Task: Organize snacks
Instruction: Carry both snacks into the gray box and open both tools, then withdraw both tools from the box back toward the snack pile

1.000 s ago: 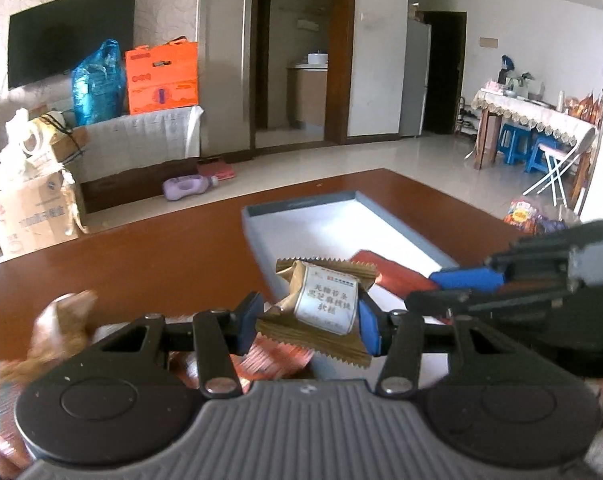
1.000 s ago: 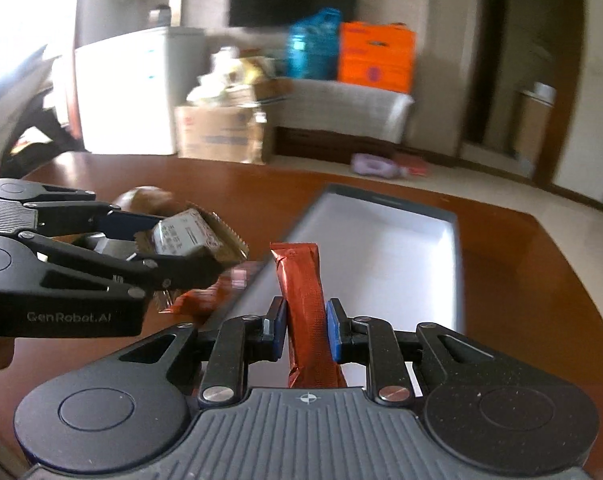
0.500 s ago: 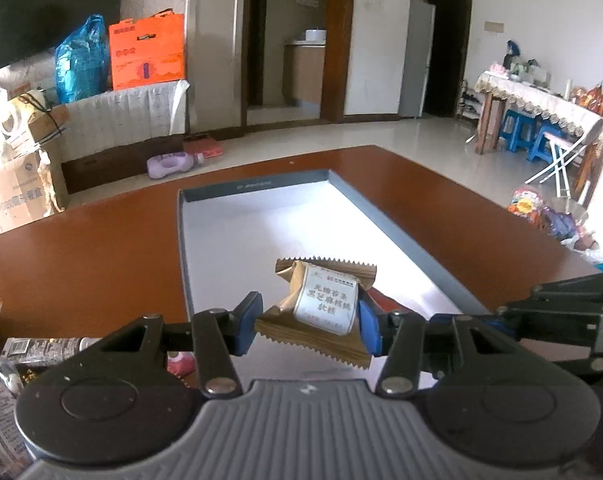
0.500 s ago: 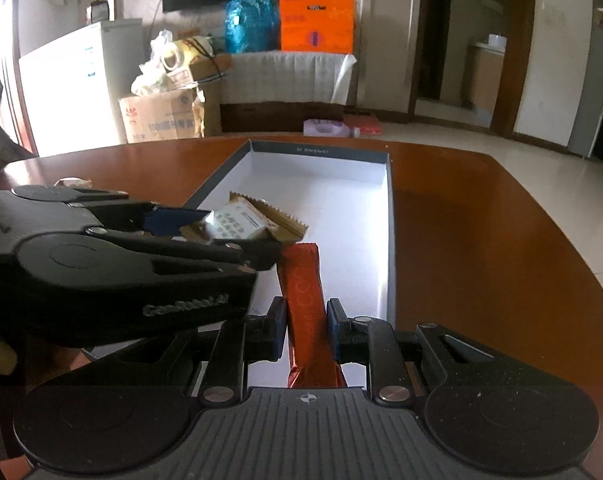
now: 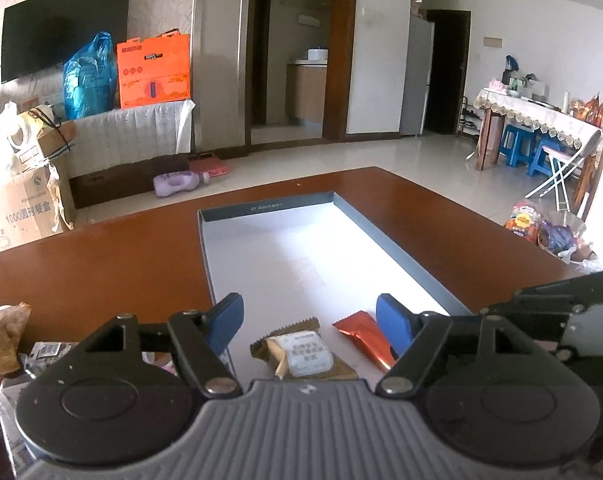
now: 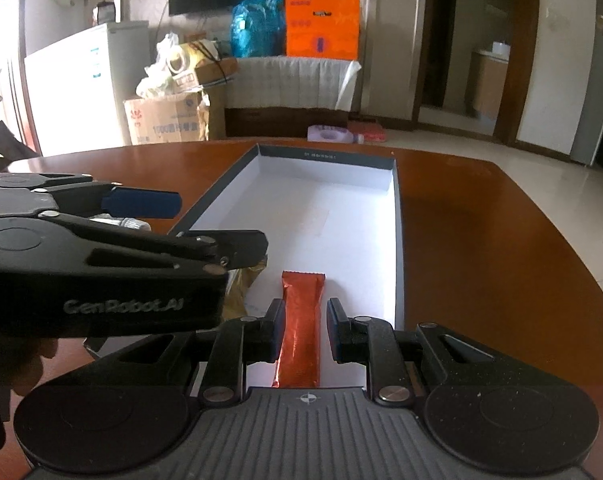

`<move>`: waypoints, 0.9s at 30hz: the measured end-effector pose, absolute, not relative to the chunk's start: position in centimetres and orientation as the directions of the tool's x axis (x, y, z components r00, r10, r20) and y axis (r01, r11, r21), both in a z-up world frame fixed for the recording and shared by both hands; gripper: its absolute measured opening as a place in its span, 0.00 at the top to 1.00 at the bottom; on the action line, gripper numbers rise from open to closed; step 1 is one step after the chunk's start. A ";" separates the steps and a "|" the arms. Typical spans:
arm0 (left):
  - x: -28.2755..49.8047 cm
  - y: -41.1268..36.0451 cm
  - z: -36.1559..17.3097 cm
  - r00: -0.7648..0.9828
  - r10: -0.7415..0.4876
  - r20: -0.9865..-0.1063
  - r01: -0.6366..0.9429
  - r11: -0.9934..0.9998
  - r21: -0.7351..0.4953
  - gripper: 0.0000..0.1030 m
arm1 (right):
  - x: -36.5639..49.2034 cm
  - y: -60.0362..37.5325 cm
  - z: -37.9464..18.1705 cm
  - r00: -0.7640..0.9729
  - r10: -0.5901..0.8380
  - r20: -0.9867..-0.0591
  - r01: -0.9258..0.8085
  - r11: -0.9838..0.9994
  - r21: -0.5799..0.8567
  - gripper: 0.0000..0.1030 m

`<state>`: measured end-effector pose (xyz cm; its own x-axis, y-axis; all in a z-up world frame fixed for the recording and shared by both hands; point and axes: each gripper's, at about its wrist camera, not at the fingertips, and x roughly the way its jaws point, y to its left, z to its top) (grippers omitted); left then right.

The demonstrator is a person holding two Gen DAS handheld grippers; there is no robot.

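We count two grippers, the left gripper and the right gripper. We see one grey tray on one brown table. In the tray we count two snacks: one gold-wrapped snack and one red snack stick. At the table's left edge we find one crumpled brown wrapper among other packets we cannot count. Further back we make out one orange box, one blue bag, one television, one purple bottle and two blue stools
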<state>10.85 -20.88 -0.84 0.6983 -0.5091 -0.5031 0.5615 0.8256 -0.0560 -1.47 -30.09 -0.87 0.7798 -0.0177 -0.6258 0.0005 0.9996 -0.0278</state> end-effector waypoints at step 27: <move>0.9 -7.2 2.7 0.779 -0.412 -0.473 0.438 0.897 -0.060 0.29 | -5.0 -24.0 1.8 0.832 -0.066 -0.551 -0.047 0.981 -0.189 0.13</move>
<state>0.93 -7.24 2.66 0.7788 -0.4122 -0.4728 0.4380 0.8969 -0.0604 -4.95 -23.95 1.80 0.8319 -0.0659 -0.5509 -0.0475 0.9808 -0.1890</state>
